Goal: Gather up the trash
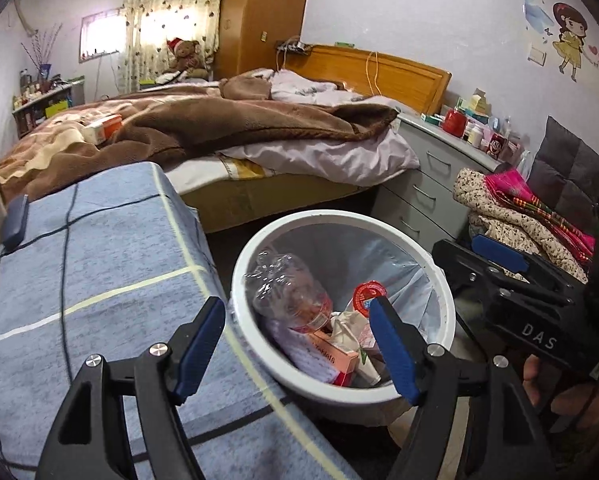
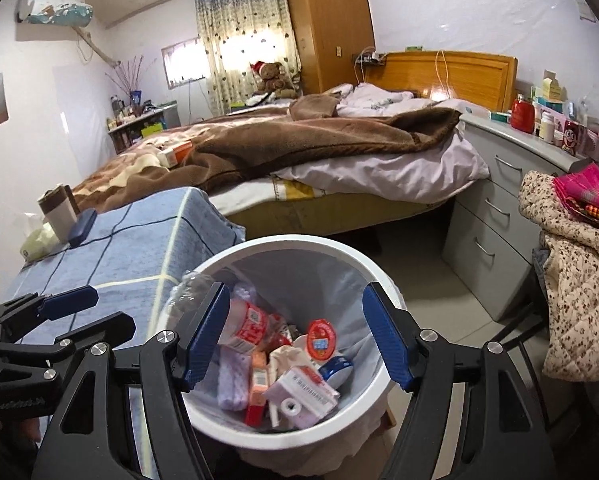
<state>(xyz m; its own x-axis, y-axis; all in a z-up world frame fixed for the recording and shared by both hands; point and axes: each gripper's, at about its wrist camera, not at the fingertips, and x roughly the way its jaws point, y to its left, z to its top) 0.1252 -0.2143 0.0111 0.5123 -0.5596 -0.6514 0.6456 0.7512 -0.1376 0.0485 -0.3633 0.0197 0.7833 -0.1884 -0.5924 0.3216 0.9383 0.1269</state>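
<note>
A white trash bin [image 1: 447, 320] [image 2: 383, 388] with a clear liner stands on the floor beside a blue-covered table. Inside lie a crushed clear plastic bottle [image 1: 287, 292] [image 2: 243, 320], a pink box [image 1: 331, 356], a white carton [image 2: 303, 392], a red-lidded cup [image 2: 321, 338] and other wrappers. My left gripper [image 1: 299, 352] is open and empty, above the bin's near rim. My right gripper [image 2: 295, 340] is open and empty, right above the bin. The right gripper also shows in the left wrist view [image 1: 511, 276], and the left gripper in the right wrist view [image 2: 51, 320].
The blue plaid table [image 1: 99, 280] [image 2: 131, 248] holds a dark blue case [image 2: 82, 227], a mug [image 2: 57, 212] and a tissue pack [image 2: 39, 242]. An orange box [image 1: 105, 128] lies on the bed. A grey drawer unit [image 2: 495, 216] and a chair with clothes [image 2: 571, 280] stand to the right.
</note>
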